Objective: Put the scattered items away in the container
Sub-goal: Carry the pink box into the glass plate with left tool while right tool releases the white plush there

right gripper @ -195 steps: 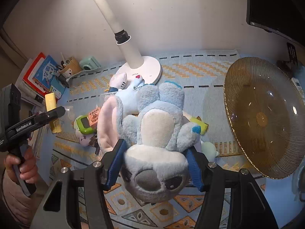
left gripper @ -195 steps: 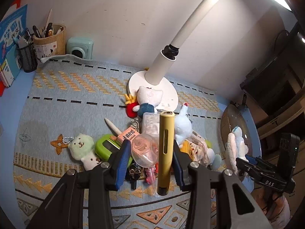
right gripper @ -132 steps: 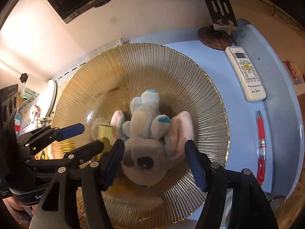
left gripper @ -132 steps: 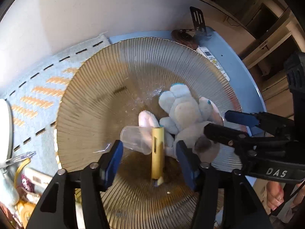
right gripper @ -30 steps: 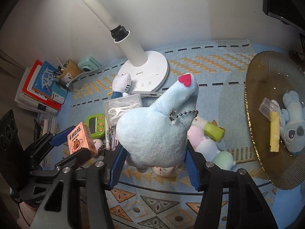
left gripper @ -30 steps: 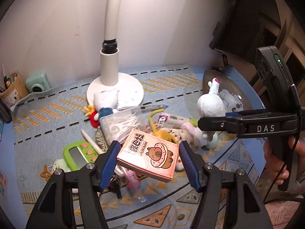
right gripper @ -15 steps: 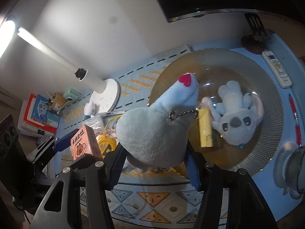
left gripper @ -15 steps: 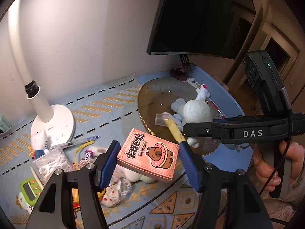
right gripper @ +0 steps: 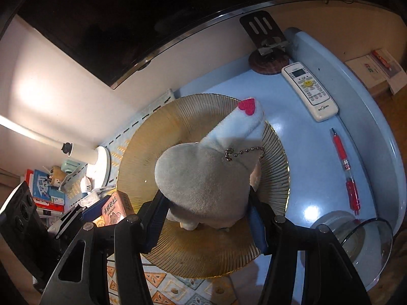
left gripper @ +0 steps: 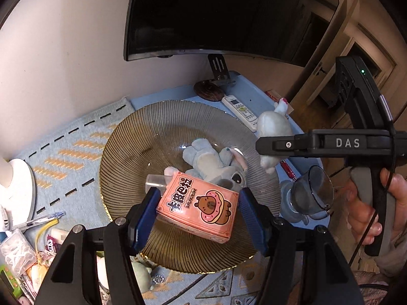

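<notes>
Pink card box [left gripper: 198, 207], printed with a capybara in a doughnut and the word POKER, clamped between the blue pads of the left gripper [left gripper: 198, 212] above the 6 o'clock part of the ribbed amber glass plate [left gripper: 132, 137]. Pale blue plush [right gripper: 206, 175] with a red heart patch and ball chain, gripped by the right gripper [right gripper: 206, 221] over the same plate. Grey-blue koala plush [left gripper: 216, 165] lying near plate centre, just beyond the box.
</notes>
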